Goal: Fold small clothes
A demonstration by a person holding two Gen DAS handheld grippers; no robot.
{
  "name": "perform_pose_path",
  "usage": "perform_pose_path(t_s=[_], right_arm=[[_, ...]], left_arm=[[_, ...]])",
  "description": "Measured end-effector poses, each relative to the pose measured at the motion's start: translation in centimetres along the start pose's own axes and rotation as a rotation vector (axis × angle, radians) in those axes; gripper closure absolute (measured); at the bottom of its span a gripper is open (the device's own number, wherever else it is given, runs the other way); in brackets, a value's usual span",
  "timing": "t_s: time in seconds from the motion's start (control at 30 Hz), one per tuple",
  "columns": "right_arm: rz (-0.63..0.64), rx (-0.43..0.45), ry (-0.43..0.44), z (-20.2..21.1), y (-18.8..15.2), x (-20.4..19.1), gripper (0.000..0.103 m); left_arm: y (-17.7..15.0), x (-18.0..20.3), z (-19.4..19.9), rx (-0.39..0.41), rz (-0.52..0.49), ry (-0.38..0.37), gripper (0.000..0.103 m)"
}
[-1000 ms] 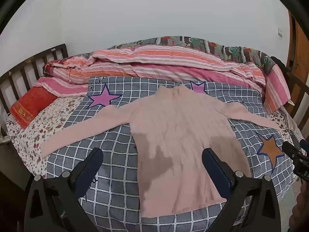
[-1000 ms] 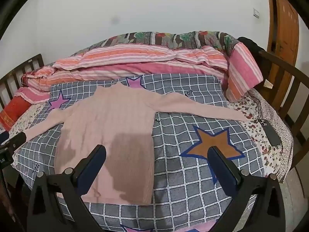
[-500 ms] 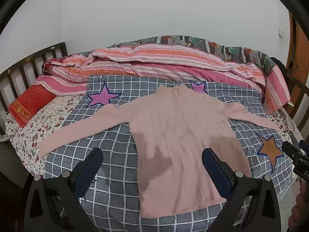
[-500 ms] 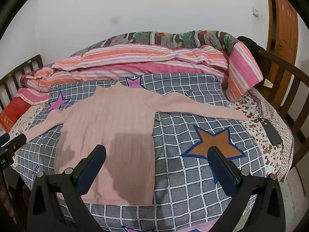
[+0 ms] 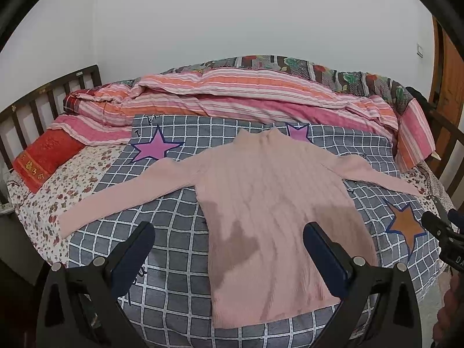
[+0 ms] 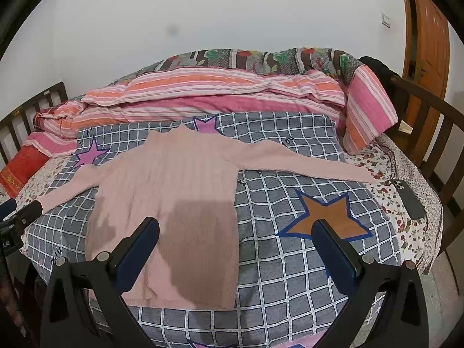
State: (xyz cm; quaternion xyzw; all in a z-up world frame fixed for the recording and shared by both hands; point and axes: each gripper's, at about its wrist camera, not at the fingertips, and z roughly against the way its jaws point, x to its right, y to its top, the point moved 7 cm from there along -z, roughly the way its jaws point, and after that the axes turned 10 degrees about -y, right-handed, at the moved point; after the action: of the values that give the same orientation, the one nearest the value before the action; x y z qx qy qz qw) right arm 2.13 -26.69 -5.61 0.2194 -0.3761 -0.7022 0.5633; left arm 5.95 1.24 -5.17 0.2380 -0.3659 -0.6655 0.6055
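The pink sweater (image 5: 269,211) lies flat and face up on the grey checked blanket (image 6: 290,261), hem toward the near edge of the bed, collar toward the far wall, both sleeves stretched out sideways. Nearest to me, the left gripper (image 5: 229,239) hangs above the hem with its jaws wide and empty. The right gripper (image 6: 236,236) hovers over the hem's right corner, jaws equally wide, holding nothing. No fold looks started yet, so I'd judge the sleeves come first. To do it well, each gripper should pinch a cuff, the left sleeve (image 5: 124,200) and the right sleeve (image 6: 304,163), low against the cloth, then carry it across the chest without dragging the body askew. Beyond the right cuff, a dark phone (image 6: 407,198) lies on the flowered sheet (image 6: 385,159). Farther back, striped quilts (image 5: 246,95) are heaped along the wall.
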Motion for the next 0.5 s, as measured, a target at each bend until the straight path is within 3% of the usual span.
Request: perform_pose_path(t_s=[0.5], right_arm=[[-0.003,-0.001,0.008,0.01,-0.08,-0.34,0.000]], left_arm=[[-0.12,-0.60,-0.05,-0.001,0.000,0.010,0.000]])
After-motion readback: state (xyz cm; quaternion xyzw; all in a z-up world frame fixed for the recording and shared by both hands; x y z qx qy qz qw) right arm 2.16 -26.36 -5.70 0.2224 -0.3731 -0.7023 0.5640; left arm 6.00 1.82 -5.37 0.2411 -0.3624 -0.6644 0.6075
